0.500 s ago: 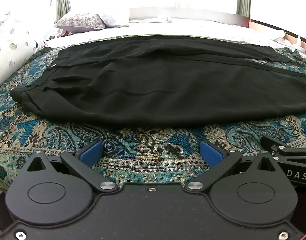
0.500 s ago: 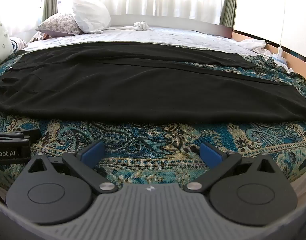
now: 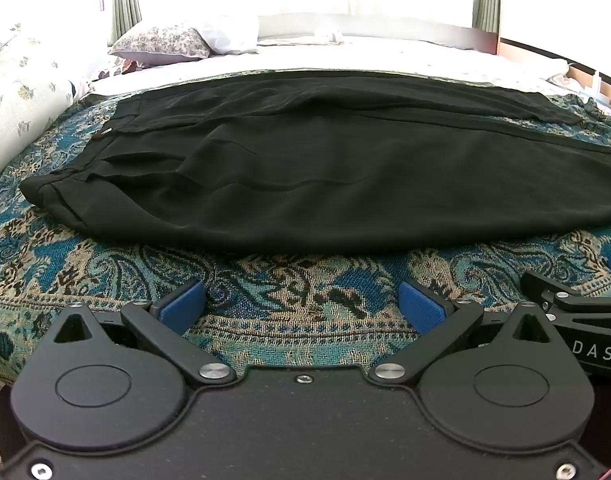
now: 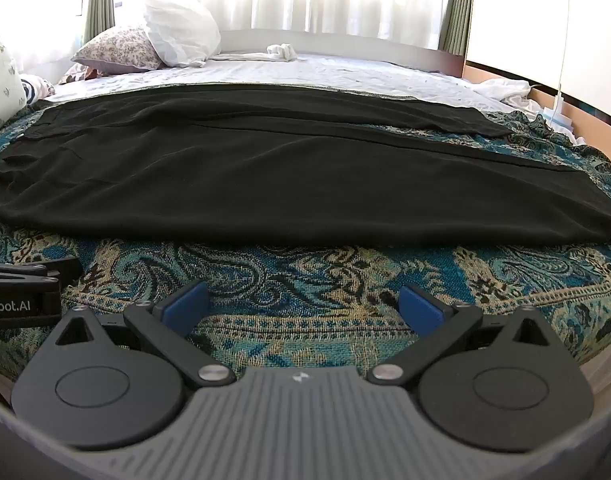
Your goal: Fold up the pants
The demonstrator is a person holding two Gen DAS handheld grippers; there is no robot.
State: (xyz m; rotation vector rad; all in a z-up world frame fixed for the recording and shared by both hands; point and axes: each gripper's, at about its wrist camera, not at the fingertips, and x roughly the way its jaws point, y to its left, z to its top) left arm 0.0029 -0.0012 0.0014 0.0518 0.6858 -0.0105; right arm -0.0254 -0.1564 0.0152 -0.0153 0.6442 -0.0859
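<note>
While nothing has yet been lifted, the pair of black, thin-fabric pants point(image 3: 325, 176) lies spread flat across the teal, blue and tan paisley bedspread point(image 3: 289, 292), with its long axis running crosswise to both views. The waistband end sits toward the left side of the bed, the leg hems toward the right, and the near long edge runs roughly parallel to the bed's front edge. One leg appears to lie beside the other, a seam line showing between them, though the far edge is hard to read against the white sheet point(image 4: 345, 72) behind.

Both tongs hang over the front edge of the bed, angled downward, with the pants ahead of them and a strip of bare bedspread between. The left tongs point(image 3: 301, 306) stand wide, blue pads apart with only bedspread showing between them; they face the waistband half and are nearer that end. The right tongs point(image 4: 303, 304) also stand wide and hold nothing; they face the leg half and are nearer the hems. Each pair shows at the edge of the other's view, so they sit side by side.

Judging by this layout, the coming move likely turns on reaching forward to the near long edge, each hand taking its own end.

A floral pillow point(image 4: 117, 50) and white pillow point(image 4: 181, 32) rest at the far left corner.
</note>
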